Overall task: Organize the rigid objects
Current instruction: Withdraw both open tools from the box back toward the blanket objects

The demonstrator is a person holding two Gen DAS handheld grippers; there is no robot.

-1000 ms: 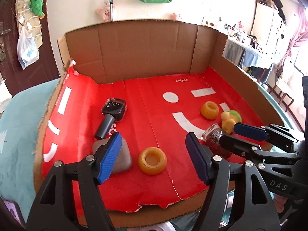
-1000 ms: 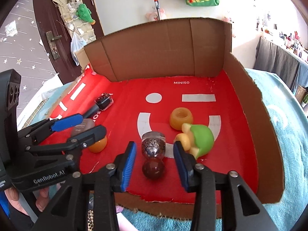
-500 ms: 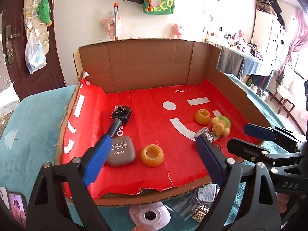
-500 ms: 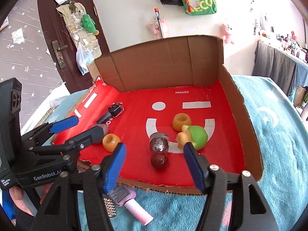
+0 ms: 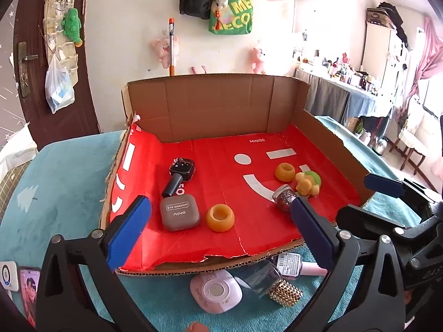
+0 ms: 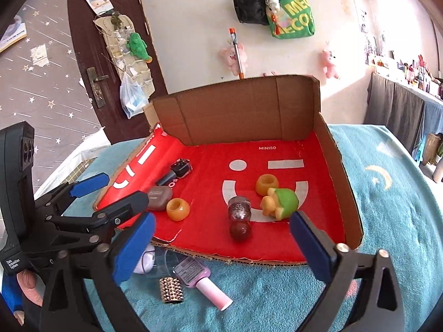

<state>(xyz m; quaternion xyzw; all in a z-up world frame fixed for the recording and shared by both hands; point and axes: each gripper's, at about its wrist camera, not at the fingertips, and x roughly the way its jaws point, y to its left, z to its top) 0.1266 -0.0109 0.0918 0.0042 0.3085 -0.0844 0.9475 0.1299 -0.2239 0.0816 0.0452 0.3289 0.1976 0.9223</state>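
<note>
An open cardboard box (image 5: pixel 216 105) with a red floor (image 6: pixel 210 171) holds a grey eyeshadow case (image 5: pixel 179 212), a black bottle (image 5: pixel 180 173), two orange rings (image 5: pixel 220 217) (image 5: pixel 284 171), a green and yellow toy (image 5: pixel 308 183) and a glitter bottle with a dark red cap (image 6: pixel 239 215). My left gripper (image 5: pixel 221 235) is open and empty, in front of the box's near edge. My right gripper (image 6: pixel 221 249) is open and empty, also in front of the box.
On the teal blanket (image 6: pixel 387 193) before the box lie a pink round case (image 5: pixel 216 292), a pink bottle (image 6: pixel 202 282), a clear item and a gold studded cap (image 6: pixel 171 290). A phone (image 5: pixel 29 290) lies at the left. A door and wall stand behind.
Both grippers have pulled back out of the box and risen. The right gripper opened wide away from the glitter bottle, which lies on the red floor.
</note>
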